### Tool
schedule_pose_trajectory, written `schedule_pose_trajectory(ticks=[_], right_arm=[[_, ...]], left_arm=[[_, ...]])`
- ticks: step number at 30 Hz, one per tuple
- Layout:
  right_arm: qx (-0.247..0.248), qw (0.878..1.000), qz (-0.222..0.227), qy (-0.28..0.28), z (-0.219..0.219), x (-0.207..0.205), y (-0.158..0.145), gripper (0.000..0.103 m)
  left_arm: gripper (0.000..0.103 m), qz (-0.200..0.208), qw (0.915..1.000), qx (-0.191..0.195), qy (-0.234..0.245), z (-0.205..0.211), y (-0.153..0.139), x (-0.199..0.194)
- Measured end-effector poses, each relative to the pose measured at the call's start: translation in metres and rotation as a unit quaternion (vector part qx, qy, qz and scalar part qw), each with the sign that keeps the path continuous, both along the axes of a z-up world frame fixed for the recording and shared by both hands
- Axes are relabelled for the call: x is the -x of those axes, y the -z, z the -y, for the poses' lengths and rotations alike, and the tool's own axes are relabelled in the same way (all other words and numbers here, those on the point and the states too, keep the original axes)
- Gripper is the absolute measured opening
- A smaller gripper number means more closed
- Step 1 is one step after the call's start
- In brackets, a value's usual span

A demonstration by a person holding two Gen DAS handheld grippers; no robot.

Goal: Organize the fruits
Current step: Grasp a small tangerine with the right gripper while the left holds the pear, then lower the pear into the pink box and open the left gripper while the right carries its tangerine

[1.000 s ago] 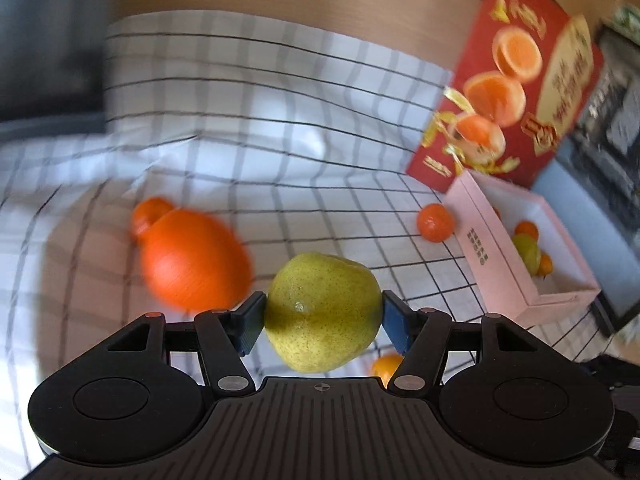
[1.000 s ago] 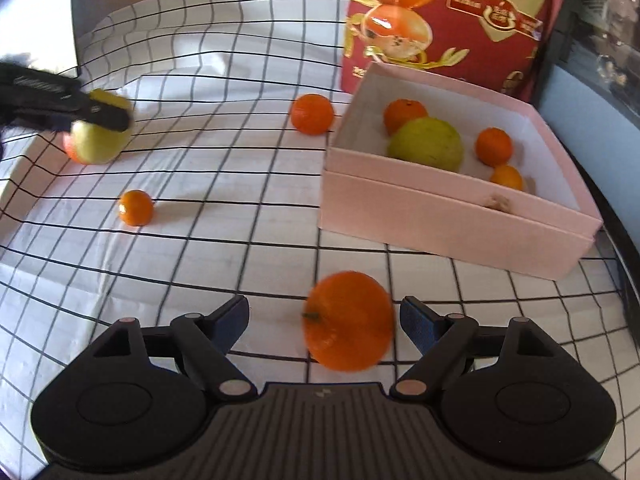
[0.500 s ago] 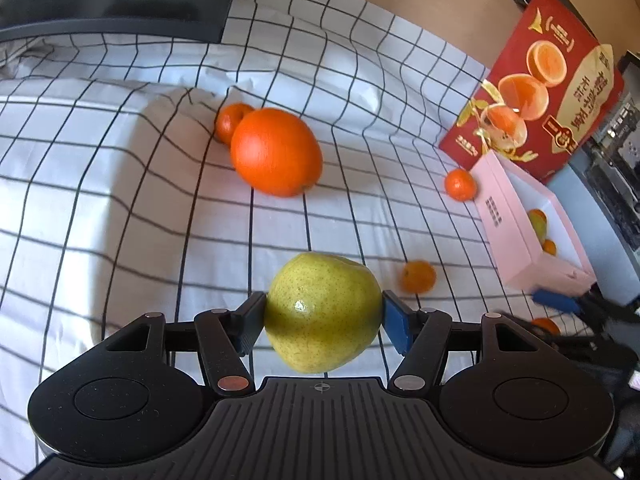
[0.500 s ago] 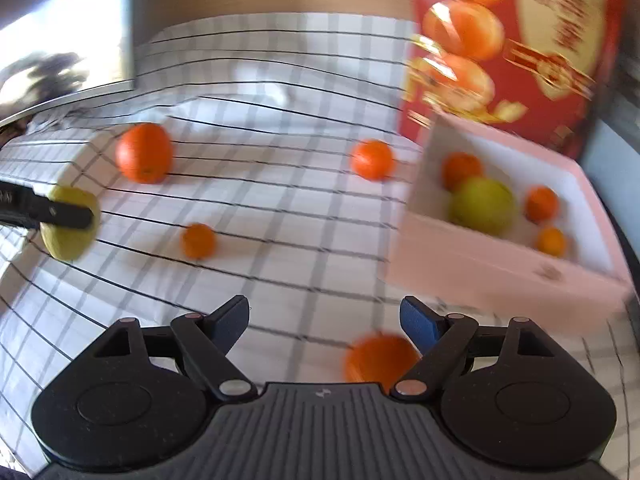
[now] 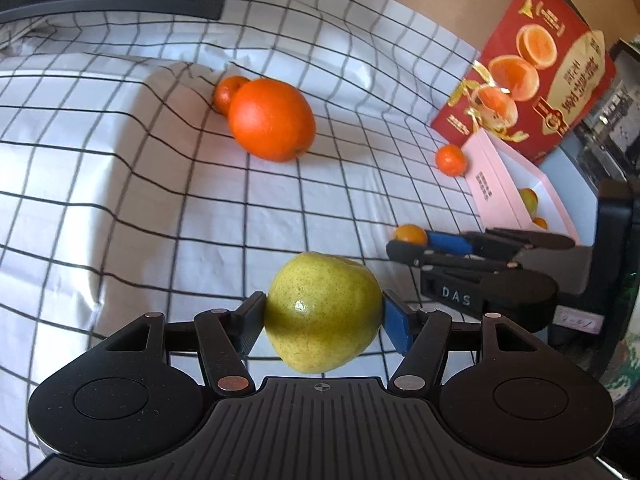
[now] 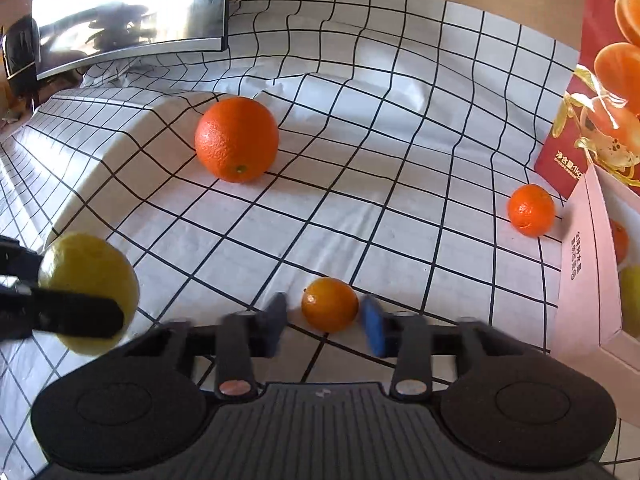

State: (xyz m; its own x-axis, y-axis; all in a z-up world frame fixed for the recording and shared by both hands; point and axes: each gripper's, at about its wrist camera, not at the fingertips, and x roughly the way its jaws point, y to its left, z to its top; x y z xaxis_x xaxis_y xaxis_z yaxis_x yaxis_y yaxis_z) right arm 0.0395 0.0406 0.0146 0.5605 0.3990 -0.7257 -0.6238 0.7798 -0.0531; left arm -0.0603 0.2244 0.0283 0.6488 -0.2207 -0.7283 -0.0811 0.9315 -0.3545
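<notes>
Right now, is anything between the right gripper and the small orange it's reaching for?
Nothing visible. The small orange sits on the checked cloth directly between the right gripper's open fingers, with a gap on each side. The left gripper holds its pear off to the side.

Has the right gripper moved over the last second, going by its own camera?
Yes. The right gripper swung left, away from the pink box, and now straddles a small orange on the checked cloth.
</notes>
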Motion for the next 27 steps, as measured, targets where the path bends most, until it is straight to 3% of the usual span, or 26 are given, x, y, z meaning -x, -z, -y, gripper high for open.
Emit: schedule_pose_trajectory(ticks=[6, 14, 21, 27], right_arm=[[-0.014, 1.0, 0.002, 0.014, 0.028, 0.016, -0.017, 0.029], [-0.028, 0.989, 0.021, 0.14, 0.12, 0.034, -0.039, 0.029], [-0.02, 0.966, -0.009, 0.256, 0.195, 0.049, -0.018, 0.029], [-0.025, 0.961, -0.026, 0.273, 0.206, 0.059, -0.002, 0.029]], left_arm=[[0.067, -0.006, 0.9984, 0.009, 0.055, 0.03, 0.005, -0.01], [0.067, -0.006, 0.9893, 0.001, 0.146, 0.091, 0.011, -0.03], [0.067, 0.007, 0.9834, -0.035, 0.178, 0.121, 0.009, -0.041], [0.068, 0.005, 0.9838, -0.041, 0.175, 0.124, 0.008, -0.051]])
